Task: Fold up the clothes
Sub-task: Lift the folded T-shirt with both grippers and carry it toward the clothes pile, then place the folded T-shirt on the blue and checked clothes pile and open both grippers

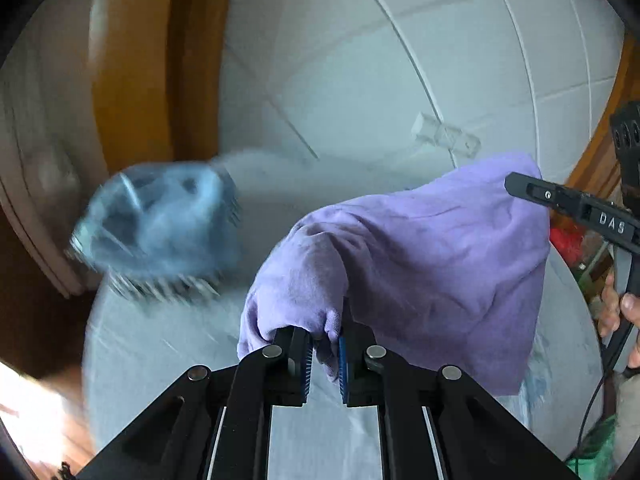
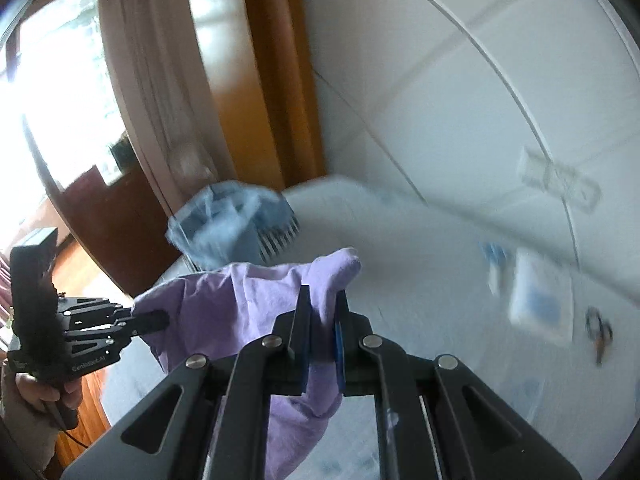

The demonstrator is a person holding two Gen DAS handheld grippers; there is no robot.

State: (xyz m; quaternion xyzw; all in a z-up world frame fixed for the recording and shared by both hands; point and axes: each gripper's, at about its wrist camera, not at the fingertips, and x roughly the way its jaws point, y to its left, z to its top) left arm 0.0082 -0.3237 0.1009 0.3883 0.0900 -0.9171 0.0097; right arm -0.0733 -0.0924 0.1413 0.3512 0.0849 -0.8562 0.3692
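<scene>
1. White tiled walls and an orange-brown wooden door frame close in a round pale tabletop (image 1: 168,360), which carries everything seen.
2. Nearest in the left wrist view, the left tool (image 1: 325,354) has its blue-padded fingers pressed onto a bunched edge of the purple garment (image 1: 440,264).
3. Nearest in the right wrist view, the right tool (image 2: 322,328) pinches another edge of the purple garment (image 2: 240,300), with cloth hanging down between and below its fingers.
4. Between the two tools the garment is stretched and lifted off the tabletop, draping loosely; no crease or fold line shows in it.
5. Beyond the garment, at the tabletop's far left edge, sits a basket (image 2: 240,224) heaped with blue cloth, blurred by motion.
6. To the right of the garment lie a flat white-and-blue packet (image 2: 540,300) and a small dark item, too blurred to identify.
7. Judged from this, folding has barely begun: the garment is gripped but neither spread flat nor folded, and the basket probably holds more.
</scene>
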